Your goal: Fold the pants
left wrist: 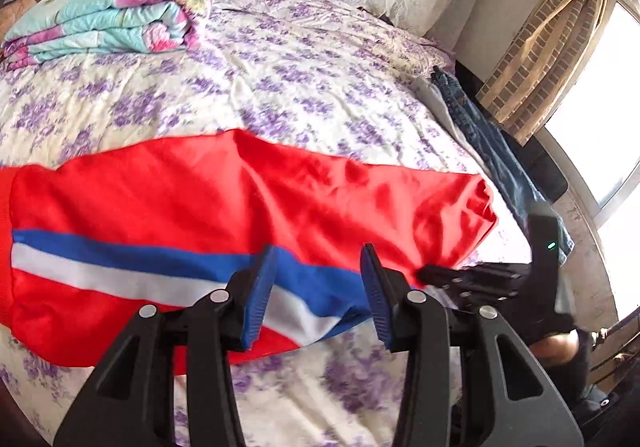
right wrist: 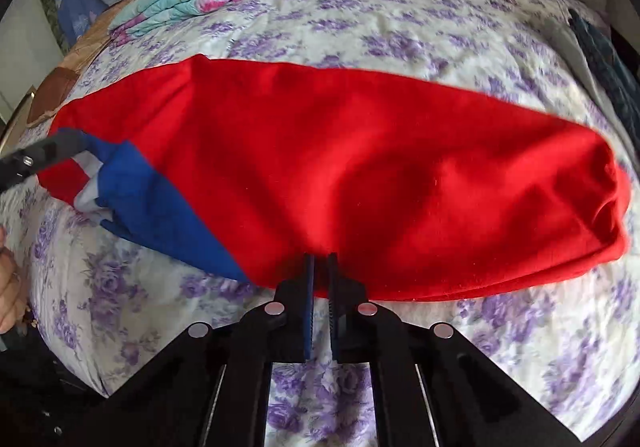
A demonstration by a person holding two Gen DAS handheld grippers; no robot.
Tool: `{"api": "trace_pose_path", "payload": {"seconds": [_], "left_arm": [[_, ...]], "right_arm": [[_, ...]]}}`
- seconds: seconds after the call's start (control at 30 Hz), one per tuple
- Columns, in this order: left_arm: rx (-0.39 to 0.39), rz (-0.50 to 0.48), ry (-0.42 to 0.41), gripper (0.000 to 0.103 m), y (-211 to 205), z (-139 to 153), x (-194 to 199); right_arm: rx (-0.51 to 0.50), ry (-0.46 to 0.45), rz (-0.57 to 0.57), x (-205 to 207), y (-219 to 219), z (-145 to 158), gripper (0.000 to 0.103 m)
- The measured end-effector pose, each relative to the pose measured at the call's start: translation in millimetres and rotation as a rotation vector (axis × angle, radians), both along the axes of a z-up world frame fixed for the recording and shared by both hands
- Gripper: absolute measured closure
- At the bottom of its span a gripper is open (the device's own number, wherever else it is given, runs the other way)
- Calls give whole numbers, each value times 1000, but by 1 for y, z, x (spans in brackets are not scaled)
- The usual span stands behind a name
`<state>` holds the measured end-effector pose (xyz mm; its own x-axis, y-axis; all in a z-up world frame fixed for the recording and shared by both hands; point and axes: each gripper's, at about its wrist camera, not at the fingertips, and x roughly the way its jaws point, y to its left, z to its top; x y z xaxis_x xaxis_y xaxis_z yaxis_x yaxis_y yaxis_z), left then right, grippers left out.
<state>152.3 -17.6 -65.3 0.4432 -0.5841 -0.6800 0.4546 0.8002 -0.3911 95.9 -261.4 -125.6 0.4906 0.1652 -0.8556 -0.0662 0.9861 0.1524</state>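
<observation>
Red pants (right wrist: 360, 175) with a blue and white stripe lie flat across your flowered bedsheet (left wrist: 256, 59), with lots of bare sheet behind them up to the folded blanket (left wrist: 120, 15). Your right claw (right wrist: 320, 267) is pinched tight at the pants' near edge, but you cannot tell if it has cloth. Your left claw (left wrist: 318, 259) is half open over the stripe, holding nothing.

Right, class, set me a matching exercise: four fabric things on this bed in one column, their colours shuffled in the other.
Things:
1. pants
2. quilt
3. sheet
4. jeans

Colours:
a. blue denim
b. red with a blue and white stripe
c. turquoise with pink flowers
d. cream with purple flowers

Pairs: 1-b, 2-c, 3-d, 4-a
</observation>
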Motion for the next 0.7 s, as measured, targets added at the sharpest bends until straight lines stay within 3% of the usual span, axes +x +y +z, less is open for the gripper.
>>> {"api": "trace_pose_path", "payload": {"seconds": [0.07,0.13,0.23,0.27,0.3,0.37,0.47,0.53,0.63,0.7], "left_arm": [[45,-10,9,61,-27,14,4],[71,-37,14,61,-61,20,9],[89,-90,61,61,-113,10,24],[105,-96,85,62,-130,1,31],[120,-105,108,64,-146,-8,37],[144,-128,163,73,-171,-30,49],[182,-120,207,75,-192,-59,62],[158,-109,186,80,-189,-65,67],[147,-99,183,95,-181,-67,70],[113,-100,196,96,-175,-69,72]], "right_arm": [[18,-4,-12,0,-1,1,98],[69,-21,-6,-5,-3,7,92],[153,-80,-20,-28,-21,28,92],[161,-112,-56,-40,-33,35,86],[165,-140,-110,-50,-48,42,66],[198,-188,-273,-73,-89,51,38],[347,-193,-474,-97,-154,46,37],[474,-172,-576,-103,-189,34,37],[610,-159,-611,-91,-216,17,37],[635,-126,-617,-75,-220,7,37]]}}
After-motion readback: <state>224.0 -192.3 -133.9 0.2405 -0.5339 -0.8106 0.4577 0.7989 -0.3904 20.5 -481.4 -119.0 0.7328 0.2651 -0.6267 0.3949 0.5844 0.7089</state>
